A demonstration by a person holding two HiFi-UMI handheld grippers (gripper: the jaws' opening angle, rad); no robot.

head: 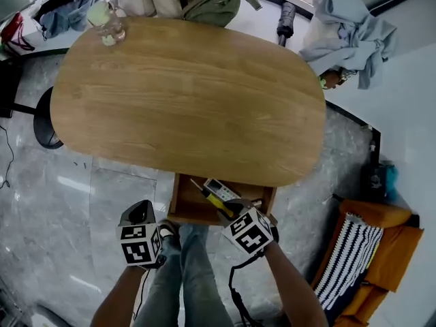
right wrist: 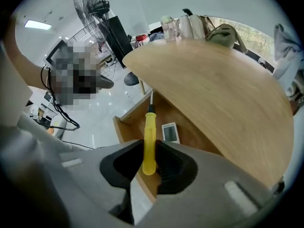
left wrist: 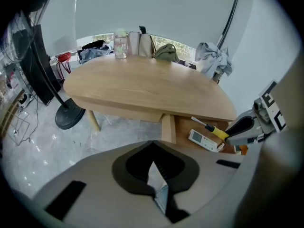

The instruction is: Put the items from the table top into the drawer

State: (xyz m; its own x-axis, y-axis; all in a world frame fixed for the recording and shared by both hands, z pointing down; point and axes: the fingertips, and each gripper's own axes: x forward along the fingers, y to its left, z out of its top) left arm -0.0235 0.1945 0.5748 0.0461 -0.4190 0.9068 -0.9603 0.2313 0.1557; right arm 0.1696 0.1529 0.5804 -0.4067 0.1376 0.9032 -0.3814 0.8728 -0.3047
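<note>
The yellow-handled screwdriver (right wrist: 149,137) is gripped between the right claw's (right wrist: 149,164) jaws, its shaft pointed over the open drawer (head: 180,203) at lower centre, while the left claw (left wrist: 154,174) is seen closed and empty.

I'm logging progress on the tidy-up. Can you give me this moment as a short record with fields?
Right hand-held gripper: shut on yellow-handled screwdriver, over the open wooden drawer
Left hand-held gripper: shut, empty
In drawer: white handset with small screen
On oval wooden table: clear glass jar at far end
</note>
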